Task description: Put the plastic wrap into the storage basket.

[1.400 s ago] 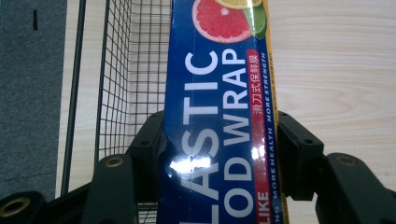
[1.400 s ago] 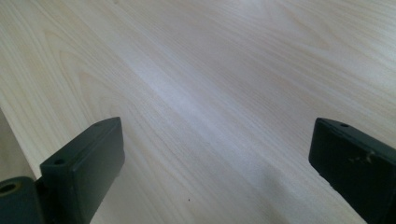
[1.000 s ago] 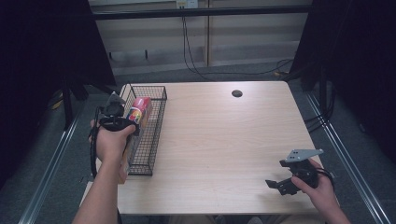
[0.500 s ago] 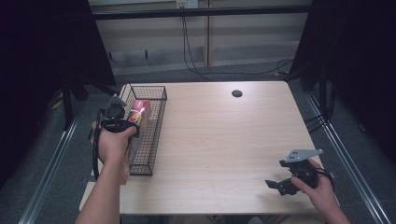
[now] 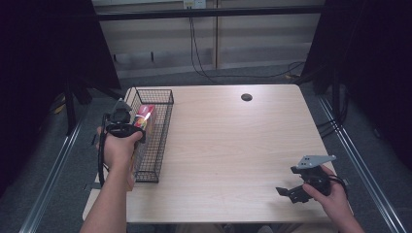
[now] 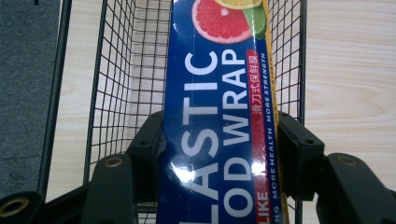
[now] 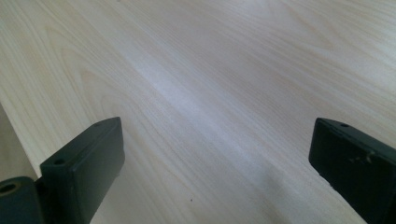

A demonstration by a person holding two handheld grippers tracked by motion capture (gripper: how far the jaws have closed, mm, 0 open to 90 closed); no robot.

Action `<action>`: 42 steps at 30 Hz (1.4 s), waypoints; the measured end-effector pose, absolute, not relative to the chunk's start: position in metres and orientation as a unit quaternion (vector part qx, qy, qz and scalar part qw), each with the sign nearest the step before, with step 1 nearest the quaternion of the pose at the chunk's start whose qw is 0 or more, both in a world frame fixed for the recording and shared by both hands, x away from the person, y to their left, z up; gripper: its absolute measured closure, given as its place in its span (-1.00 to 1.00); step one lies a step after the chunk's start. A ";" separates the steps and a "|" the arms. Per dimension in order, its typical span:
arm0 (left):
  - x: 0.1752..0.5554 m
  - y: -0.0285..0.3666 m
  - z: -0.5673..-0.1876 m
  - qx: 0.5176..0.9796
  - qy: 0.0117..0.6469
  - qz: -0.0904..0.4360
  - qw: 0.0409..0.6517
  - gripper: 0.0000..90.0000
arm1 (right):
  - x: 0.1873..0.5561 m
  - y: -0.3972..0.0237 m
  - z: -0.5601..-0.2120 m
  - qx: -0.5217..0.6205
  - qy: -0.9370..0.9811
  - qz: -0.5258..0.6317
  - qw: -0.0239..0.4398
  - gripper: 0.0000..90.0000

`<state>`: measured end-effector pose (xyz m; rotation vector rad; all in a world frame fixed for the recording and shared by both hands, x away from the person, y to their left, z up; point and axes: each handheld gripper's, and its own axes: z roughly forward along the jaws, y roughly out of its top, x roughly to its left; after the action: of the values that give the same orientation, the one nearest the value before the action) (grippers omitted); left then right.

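We are holding the plastic wrap box (image 6: 219,126) clenched in our left claw (image 6: 219,140), its pads pressing on both long sides, with the box hanging over the wire basket (image 5: 163,141) at the left edge of the tabletop (image 5: 233,145). We are judging this as the placing step: the box is not yet resting on the basket floor. Next we are needing to lower it between the walls before letting go. Our right claw (image 7: 217,158) is resting released over bare wood.

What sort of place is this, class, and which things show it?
Probably a recording lab or workshop: a bare pale wooden table ringed by black curtains, loose black cables along the wall, and a hand-held black left gripper.
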<state>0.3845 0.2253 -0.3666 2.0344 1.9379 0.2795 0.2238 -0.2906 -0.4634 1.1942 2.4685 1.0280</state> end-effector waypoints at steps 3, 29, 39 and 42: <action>0.386 0.226 -0.368 0.711 0.679 0.095 0.157 -0.03 | 0.224 -0.291 -0.463 0.405 0.838 0.349 0.106 -0.93; 0.401 0.223 -0.385 0.708 0.684 0.103 0.143 -0.04 | 0.224 -0.289 -0.464 0.404 0.840 0.347 0.104 -0.93; 0.405 0.222 -0.396 0.708 0.686 0.102 0.135 -0.04 | 0.224 -0.290 -0.465 0.404 0.840 0.346 0.103 -0.93; 0.406 0.222 -0.396 0.707 0.687 0.100 0.136 -0.05 | 0.224 -0.290 -0.465 0.405 0.840 0.346 0.104 -0.93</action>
<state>0.4056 0.2221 -0.3956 2.0468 1.9891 0.2910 0.2240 -0.2897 -0.4651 1.1938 2.4784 1.0196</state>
